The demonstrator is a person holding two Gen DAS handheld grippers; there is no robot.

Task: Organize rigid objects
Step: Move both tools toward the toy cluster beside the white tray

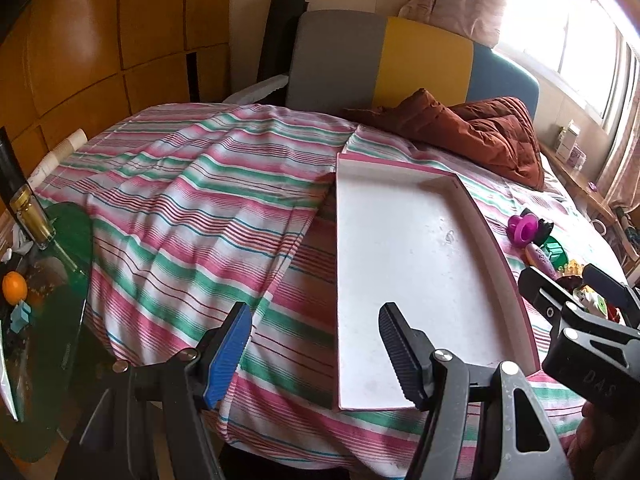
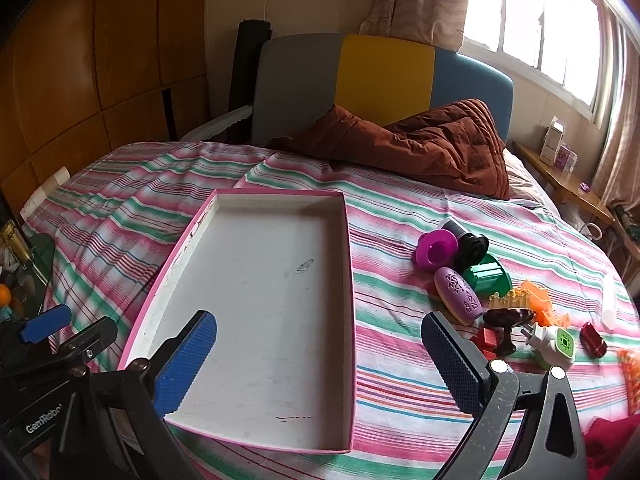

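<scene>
Our right gripper (image 2: 320, 364) hangs wide open and empty at the bottom of its frame; our left gripper (image 1: 316, 356) is likewise spread, holding nothing. Between them lies one pink-rimmed tray (image 2: 168, 284), bare inside, its long axis running away from us up the striped bedspread (image 2: 400, 380). The cluster of small objects (image 2: 500, 288) — about ten pieces, among them one purple capsule (image 2: 459, 294), one magenta cup (image 2: 435, 249), one dark goblet (image 2: 507, 326) — sits at right of the tray, nearer the right gripper, which we judge should reach first.
</scene>
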